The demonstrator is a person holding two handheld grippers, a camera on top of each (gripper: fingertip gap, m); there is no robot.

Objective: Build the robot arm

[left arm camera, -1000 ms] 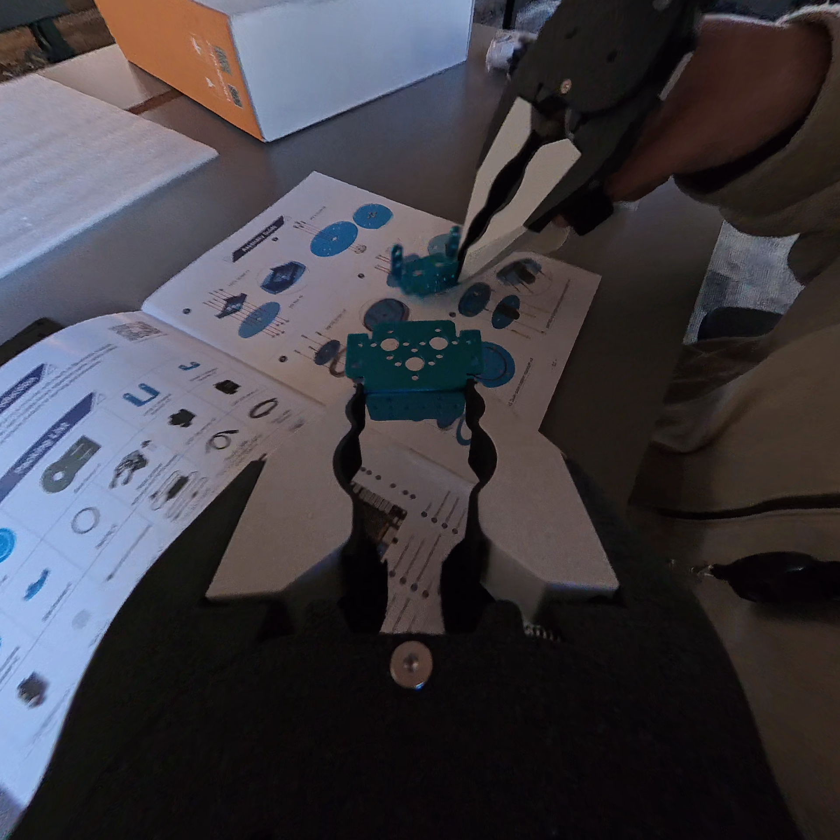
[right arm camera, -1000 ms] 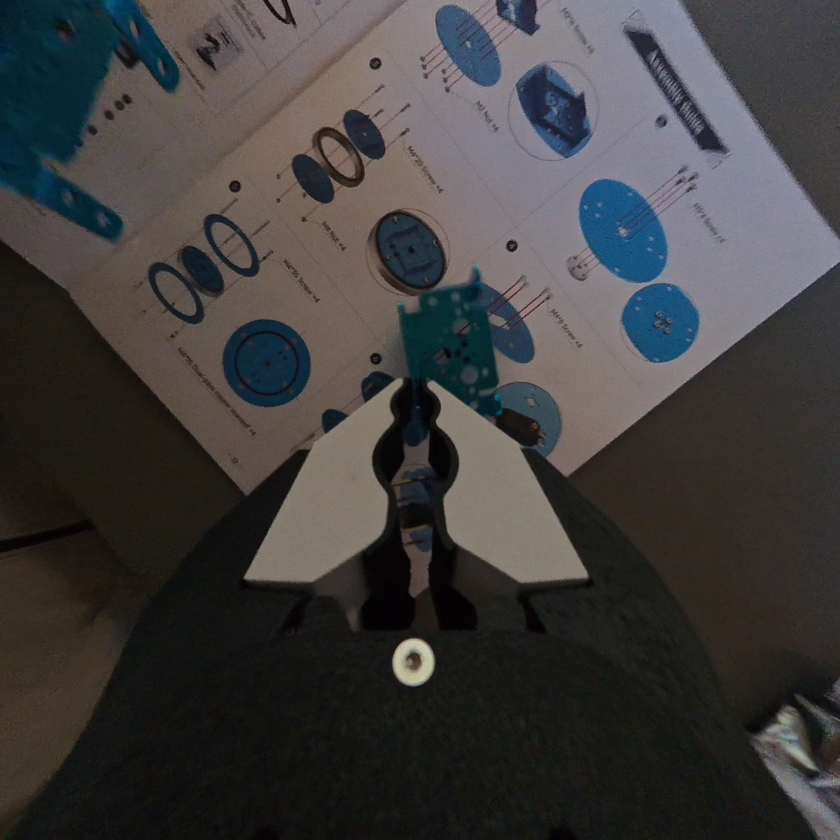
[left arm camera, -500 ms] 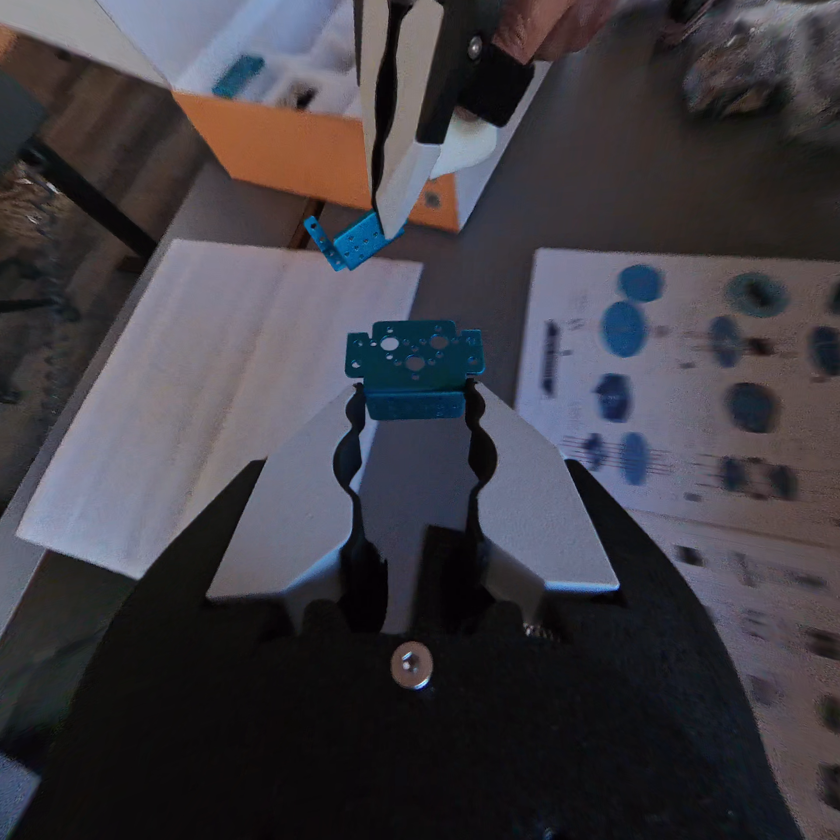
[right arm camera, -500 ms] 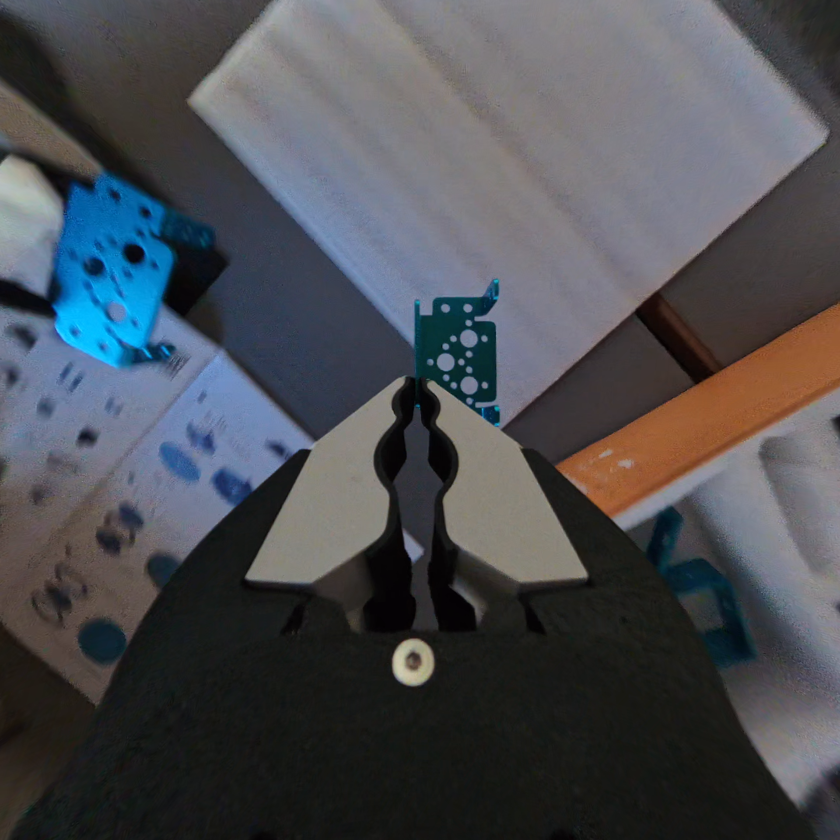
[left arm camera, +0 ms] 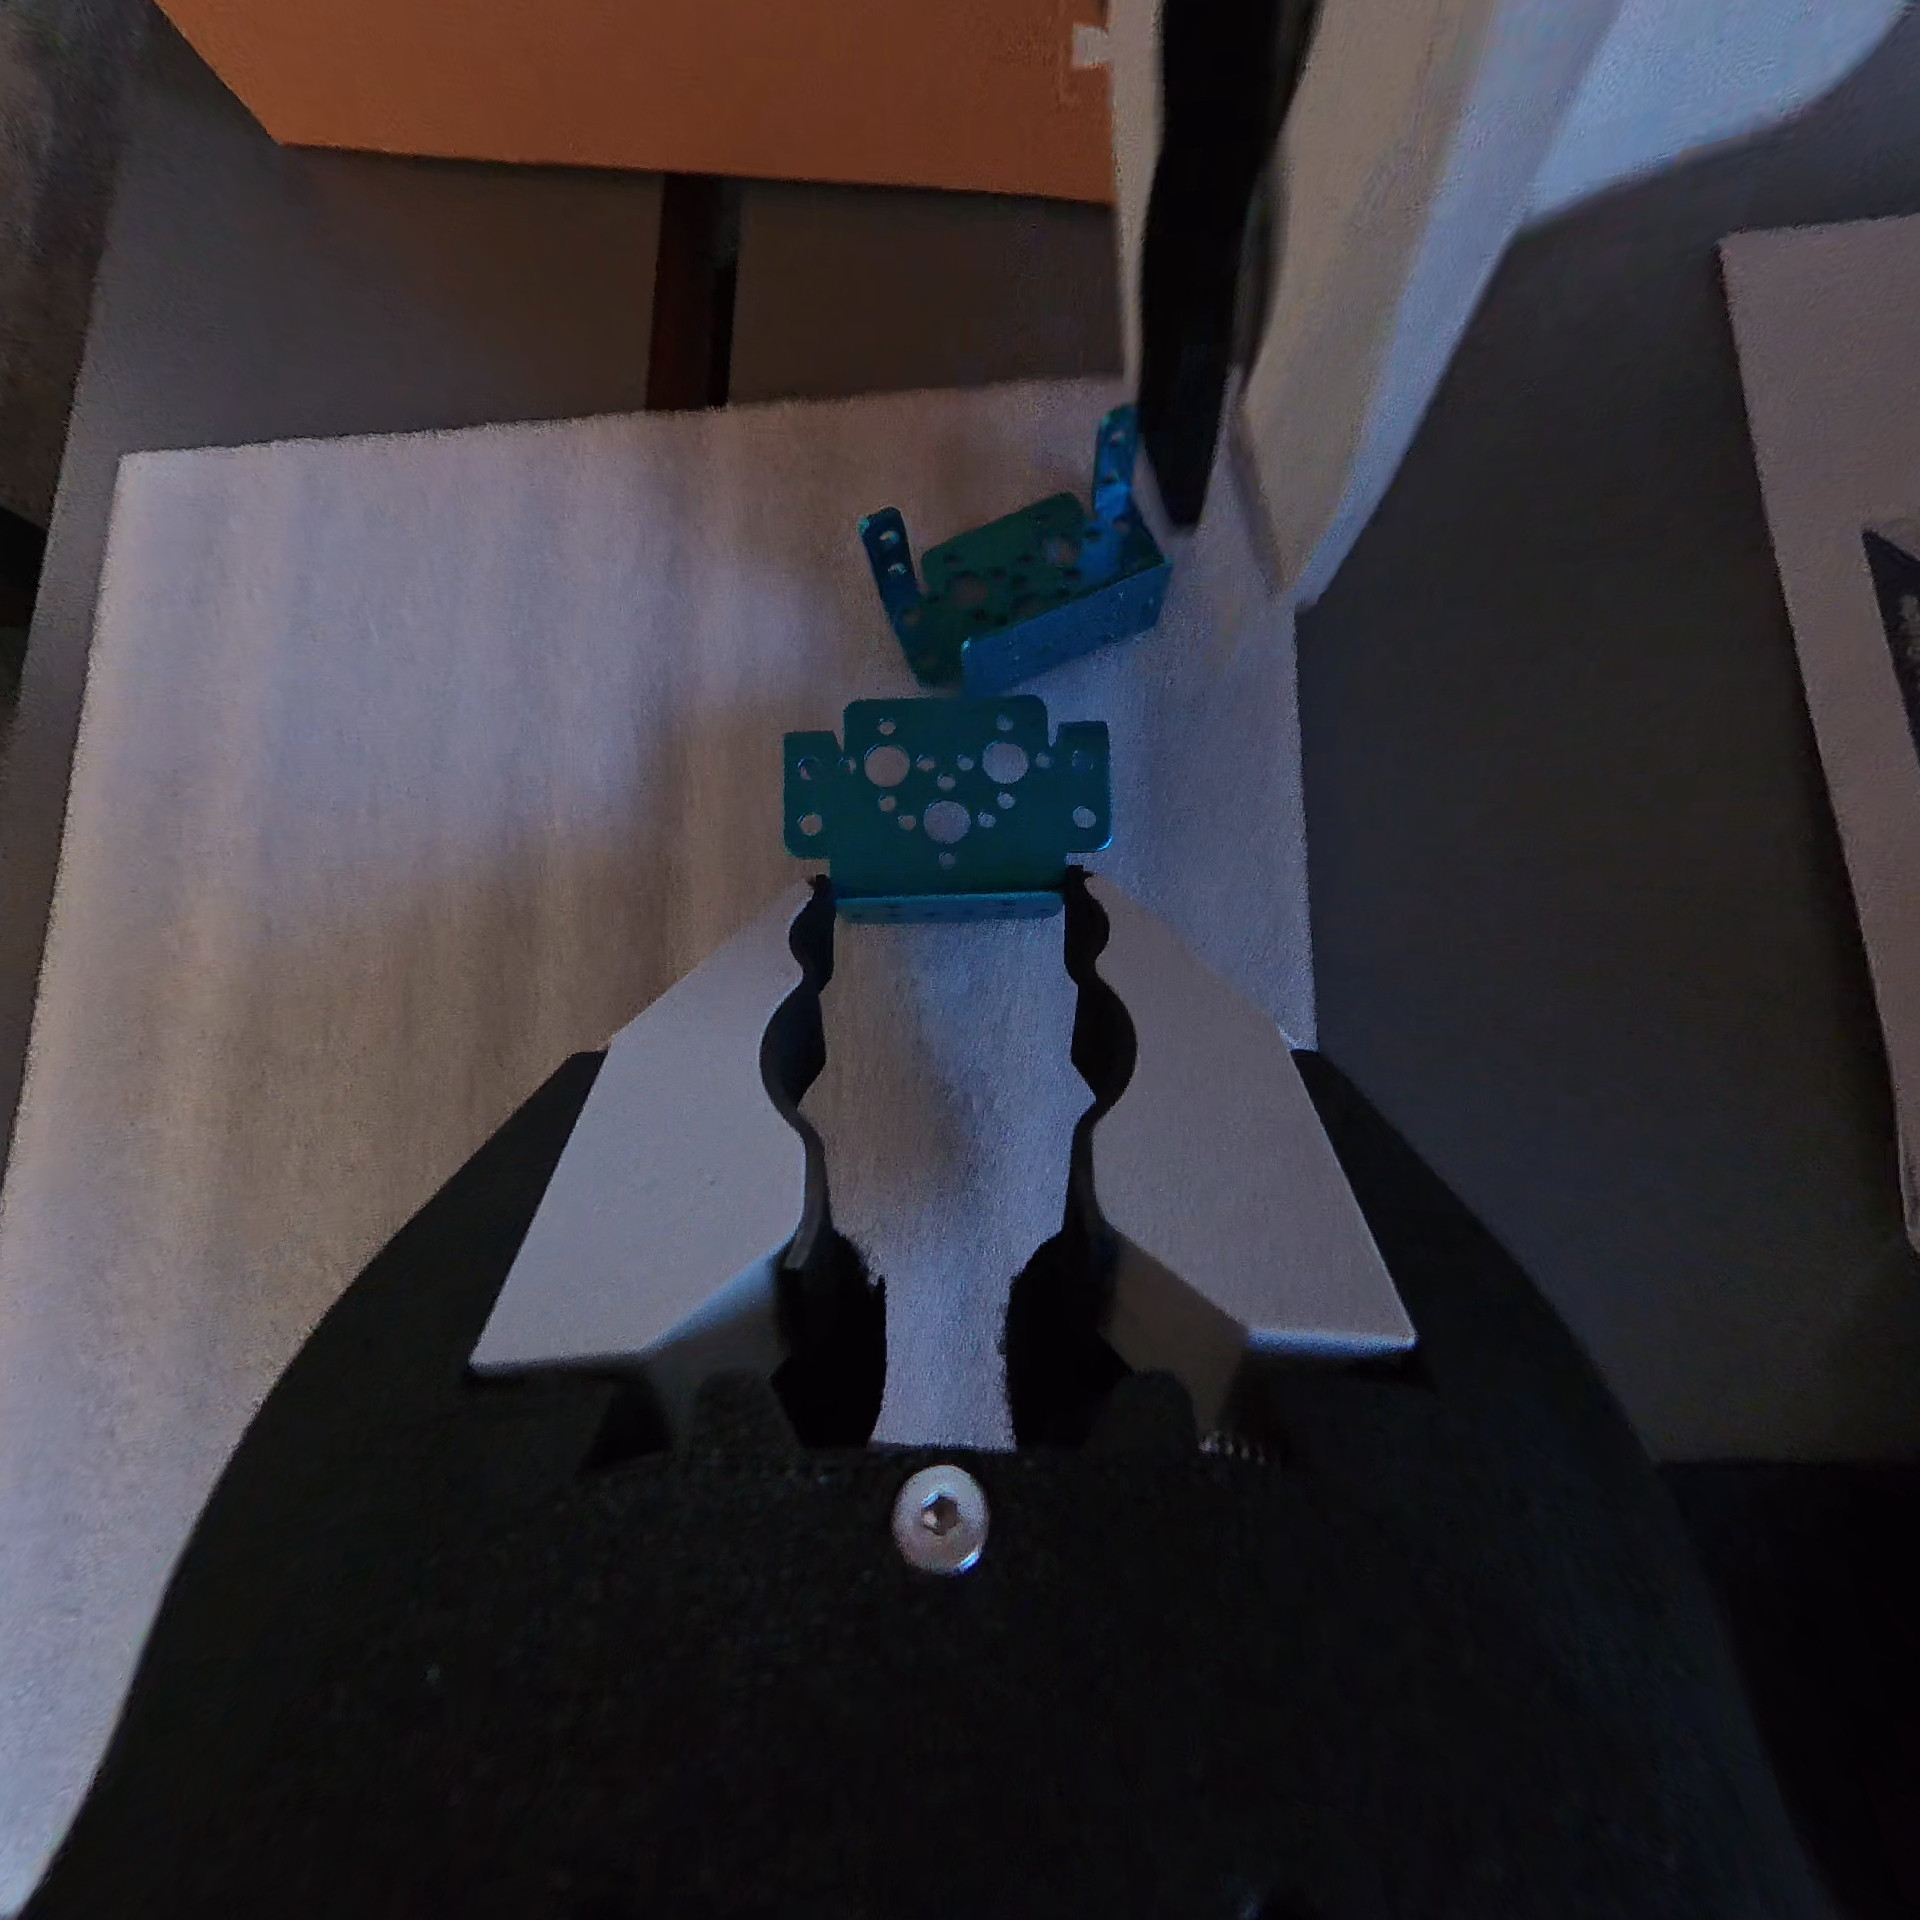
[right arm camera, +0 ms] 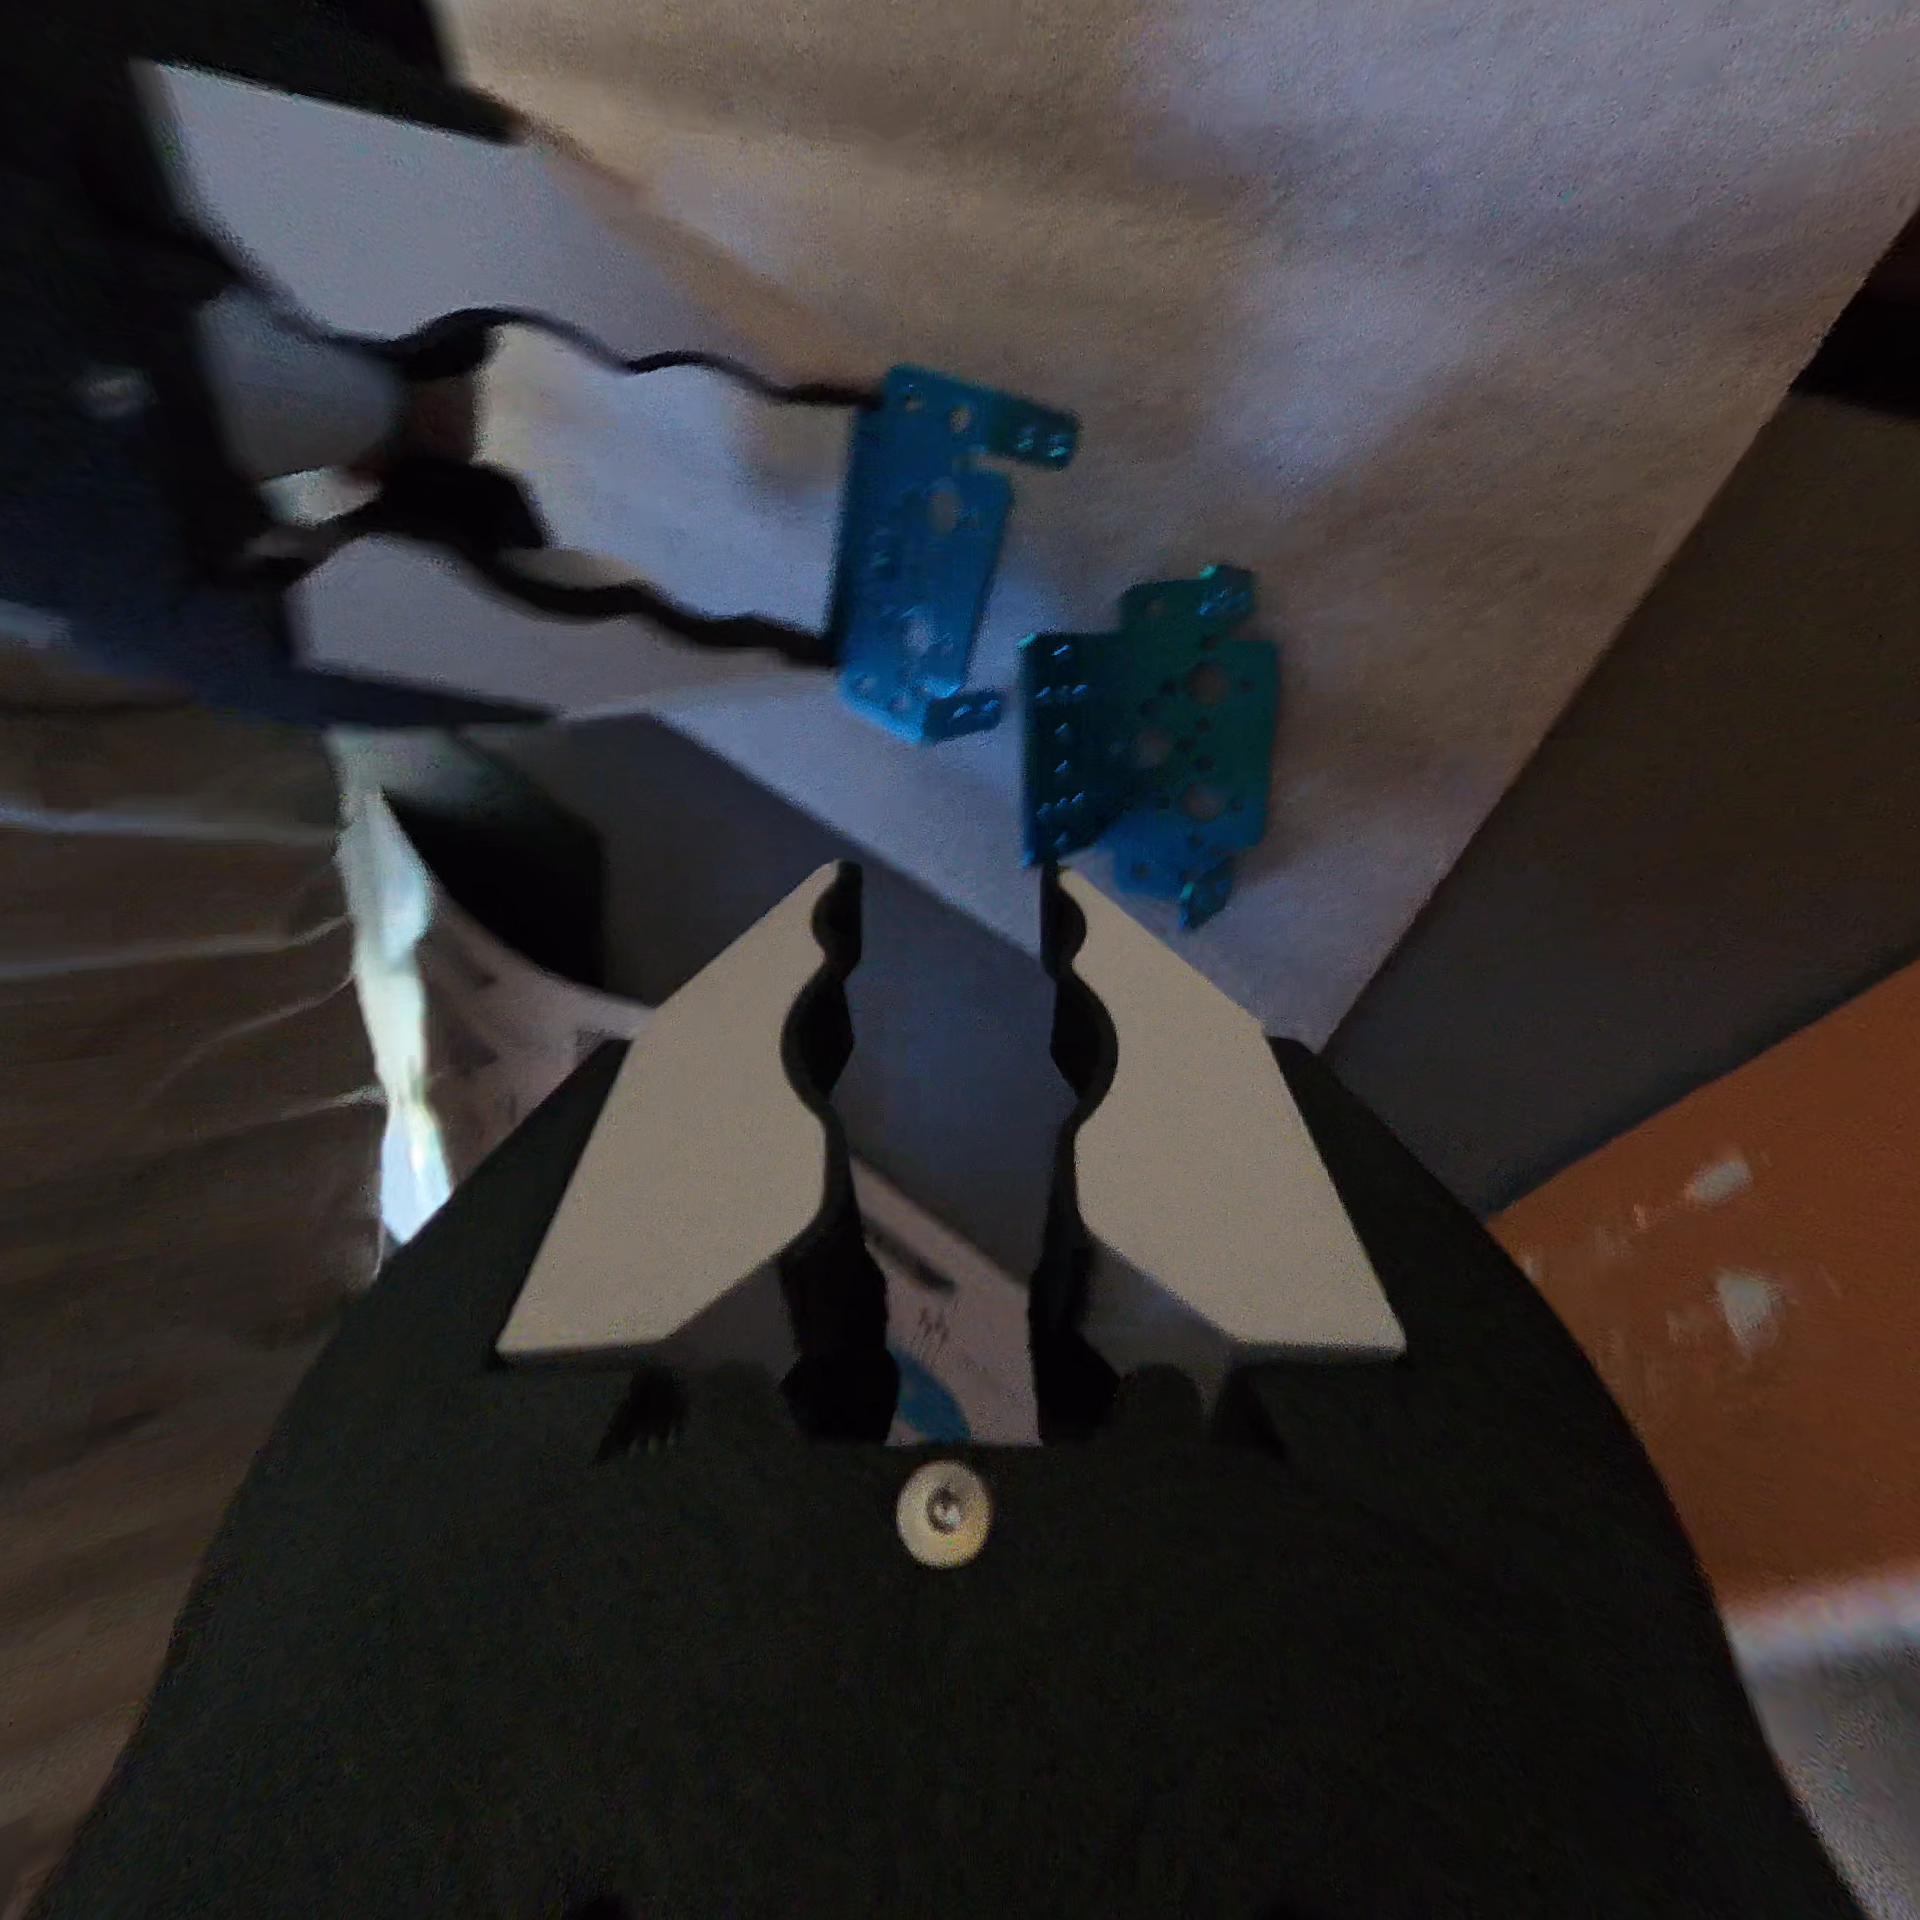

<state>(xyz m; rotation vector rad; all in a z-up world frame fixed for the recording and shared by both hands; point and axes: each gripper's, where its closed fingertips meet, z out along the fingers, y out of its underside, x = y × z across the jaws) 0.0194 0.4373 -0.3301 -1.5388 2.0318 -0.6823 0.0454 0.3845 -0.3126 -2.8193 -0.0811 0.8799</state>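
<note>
My left gripper (left arm camera: pixel 945 899) is shut on the lower flange of a teal perforated metal bracket (left arm camera: pixel 945 800) and holds it upright over a white foam sheet (left arm camera: pixel 416 727). A second teal bracket (left arm camera: pixel 1018 613) lies on the foam just beyond it. My right gripper (right arm camera: pixel 951 878) is open and empty, and this second bracket (right arm camera: pixel 1143 738) lies just off its right fingertip. The right gripper also shows at the top right of the left wrist view (left arm camera: pixel 1210 520), beside that bracket's raised tab. The left gripper (right arm camera: pixel 847 520) with its bracket (right arm camera: pixel 925 561) shows in the right wrist view.
An orange and white box (left arm camera: pixel 623 83) stands behind the foam sheet and shows again in the right wrist view (right arm camera: pixel 1714 1299). A printed instruction sheet (left arm camera: pixel 1849 623) lies to the right on the grey table (left arm camera: pixel 1558 935). There is about 7 cm between the tips of the two grippers.
Both grippers moved from over the instruction sheet to the foam sheet. The right gripper opened and let go of its bracket, which now lies on the foam. The left gripper keeps its bracket.
</note>
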